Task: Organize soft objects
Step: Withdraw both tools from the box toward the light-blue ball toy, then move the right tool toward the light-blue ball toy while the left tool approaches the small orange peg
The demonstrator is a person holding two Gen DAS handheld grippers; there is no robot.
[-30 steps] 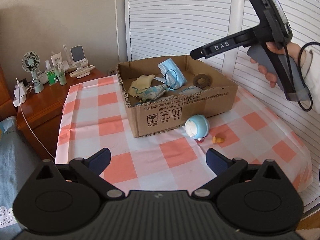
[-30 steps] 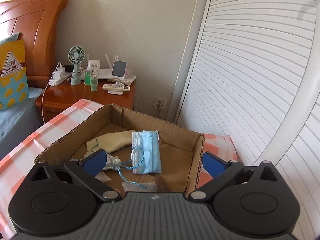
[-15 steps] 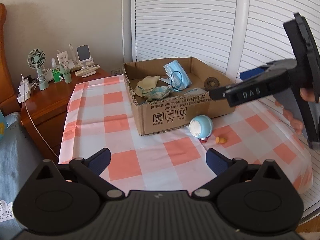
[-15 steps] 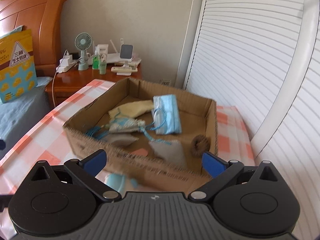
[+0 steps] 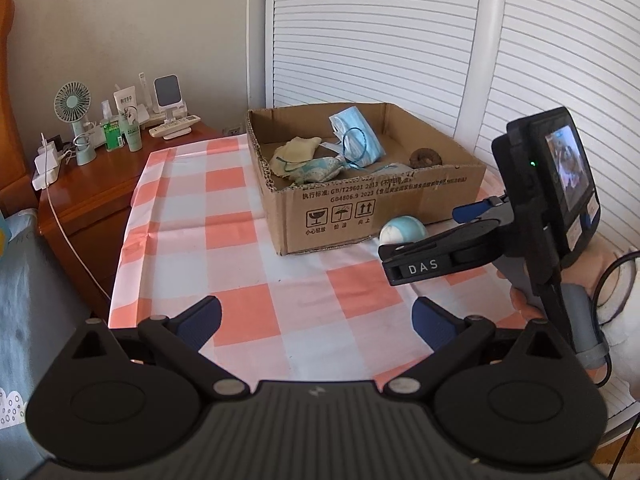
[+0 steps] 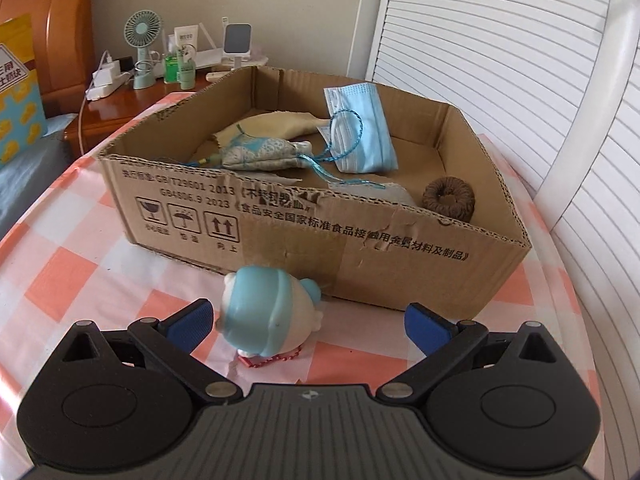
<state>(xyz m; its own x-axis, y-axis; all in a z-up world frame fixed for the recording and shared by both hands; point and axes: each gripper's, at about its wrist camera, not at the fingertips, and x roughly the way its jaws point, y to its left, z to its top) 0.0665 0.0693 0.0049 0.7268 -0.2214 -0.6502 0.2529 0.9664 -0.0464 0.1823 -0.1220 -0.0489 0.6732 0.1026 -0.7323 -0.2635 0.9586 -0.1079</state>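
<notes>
A cardboard box (image 6: 360, 240) (image 5: 360, 200) stands on the checked tablecloth. It holds a blue face mask (image 6: 360, 128) (image 5: 354, 136), a beige cloth (image 6: 276, 126), a patterned pouch (image 6: 260, 154) (image 5: 316, 170), a grey cloth (image 6: 384, 192) and a brown knitted ring (image 6: 450, 198) (image 5: 426, 158). In front of the box sits a round blue-and-white toy (image 6: 268, 312) (image 5: 402, 230). My right gripper (image 6: 308, 322) (image 5: 422, 236) is open and low, with the toy between its fingers, close to the left one. My left gripper (image 5: 316, 322) hangs open over bare tablecloth, well short of the box.
A wooden nightstand (image 5: 92, 196) at the left carries a small fan (image 5: 72, 106), bottles, a phone stand and a charger cable. White louvered doors (image 5: 372, 32) rise behind the box. The tablecloth drops off at the left and right edges. A hand (image 5: 592, 276) holds the right gripper.
The right gripper has come down from above the box to the table in front of it, and now straddles the toy. The left gripper has drawn back slightly and stays open.
</notes>
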